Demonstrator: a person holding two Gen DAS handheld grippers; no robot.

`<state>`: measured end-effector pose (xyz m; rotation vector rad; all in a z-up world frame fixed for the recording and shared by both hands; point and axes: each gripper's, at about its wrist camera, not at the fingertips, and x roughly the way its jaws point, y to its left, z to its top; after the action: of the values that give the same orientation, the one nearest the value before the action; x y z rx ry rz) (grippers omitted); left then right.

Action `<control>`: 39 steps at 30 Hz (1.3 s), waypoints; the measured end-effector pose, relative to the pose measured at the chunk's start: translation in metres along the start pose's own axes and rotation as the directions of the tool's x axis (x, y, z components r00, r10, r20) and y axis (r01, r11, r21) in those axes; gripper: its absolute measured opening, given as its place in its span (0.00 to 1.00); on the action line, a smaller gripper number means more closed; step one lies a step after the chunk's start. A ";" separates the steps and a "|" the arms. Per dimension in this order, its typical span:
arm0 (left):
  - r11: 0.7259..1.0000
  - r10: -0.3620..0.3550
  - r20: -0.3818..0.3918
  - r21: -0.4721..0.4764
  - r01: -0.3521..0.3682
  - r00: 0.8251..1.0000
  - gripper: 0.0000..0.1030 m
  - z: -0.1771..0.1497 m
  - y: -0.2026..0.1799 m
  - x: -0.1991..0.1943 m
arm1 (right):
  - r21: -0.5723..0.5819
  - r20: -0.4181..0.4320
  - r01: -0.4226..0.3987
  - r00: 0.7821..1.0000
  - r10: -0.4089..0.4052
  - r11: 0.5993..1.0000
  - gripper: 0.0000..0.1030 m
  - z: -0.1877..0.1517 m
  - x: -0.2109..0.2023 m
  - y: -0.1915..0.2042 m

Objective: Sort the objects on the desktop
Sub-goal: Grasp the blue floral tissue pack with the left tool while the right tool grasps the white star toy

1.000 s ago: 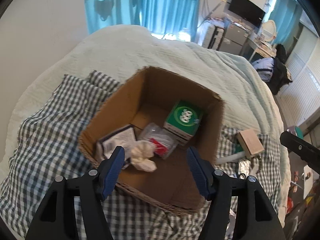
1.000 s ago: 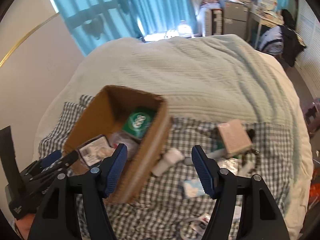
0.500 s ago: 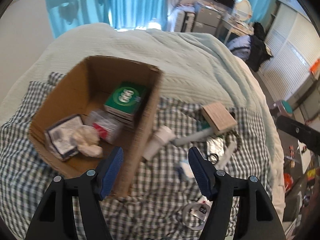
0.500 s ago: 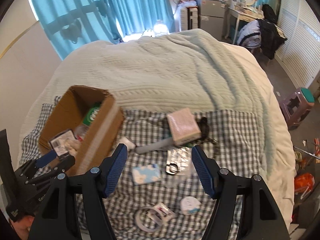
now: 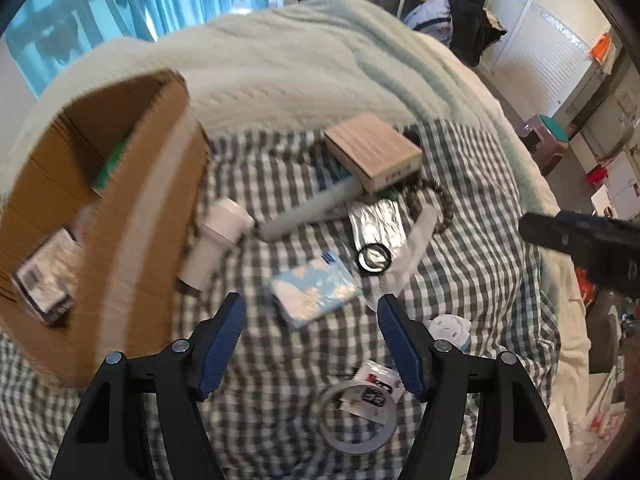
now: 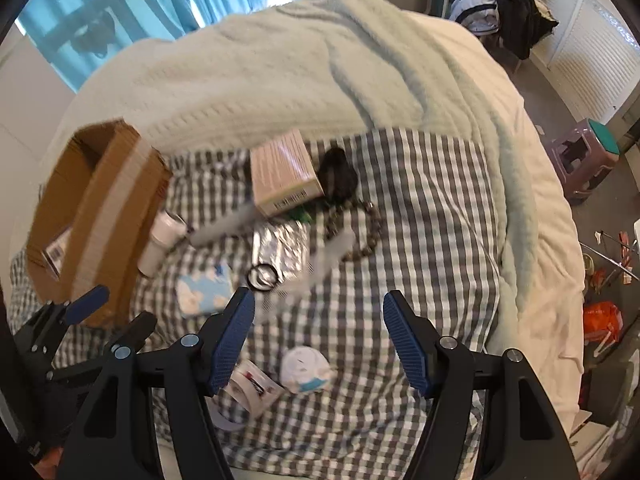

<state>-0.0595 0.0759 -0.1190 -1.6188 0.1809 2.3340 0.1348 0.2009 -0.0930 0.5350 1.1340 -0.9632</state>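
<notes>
Hovering left claw (image 5: 311, 316) spread, empty | tissue pack (image 5: 316, 290) beside cardboard box (image 5: 136, 240) wall

One cardboard box (image 5: 120, 240), one pink box (image 5: 372, 152), one white bottle (image 5: 216, 244), one blue tissue pack (image 5: 316, 292), one foil packet (image 5: 376, 224), one tape ring (image 5: 352, 420), one bead bracelet (image 5: 440, 204).

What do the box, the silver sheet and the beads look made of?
Box: matte brown corrugated cardboard, fluted edge showing. Silver sheet: crinkled shiny foil, possibly a blister pack. Beads: dark, slightly glossy, perhaps wood or stone; too blurred to say.
</notes>
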 end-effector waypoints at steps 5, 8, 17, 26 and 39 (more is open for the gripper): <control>1.000 0.007 -0.058 0.018 -0.006 0.998 0.69 -0.005 -0.014 0.027 | -0.036 -0.066 -0.012 0.998 0.010 0.999 0.68 -0.017 0.027 -0.001; 1.000 0.006 -0.083 0.003 -0.006 0.997 0.69 -0.007 -0.014 0.038 | -0.070 -0.127 -0.024 0.992 0.015 0.997 0.68 -0.028 0.046 0.000; 0.998 -0.009 -0.164 -0.070 -0.002 0.986 0.69 -0.009 -0.004 0.073 | -0.125 -0.240 -0.112 0.967 0.080 0.986 0.68 -0.052 0.084 0.006; 0.997 -0.007 -0.170 -0.071 -0.005 0.985 0.70 -0.008 -0.004 0.092 | -0.153 -0.323 -0.132 0.943 0.076 0.979 0.71 -0.070 0.118 0.016; 0.995 -0.017 -0.119 0.099 0.029 0.993 0.72 -0.001 -0.011 0.097 | -0.150 -0.352 -0.135 0.933 0.075 0.979 0.46 -0.080 0.141 0.014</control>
<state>-0.0863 0.1028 -0.2094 -1.7006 0.2982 2.1770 0.1209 0.2193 -0.2542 0.6332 1.4725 -0.6845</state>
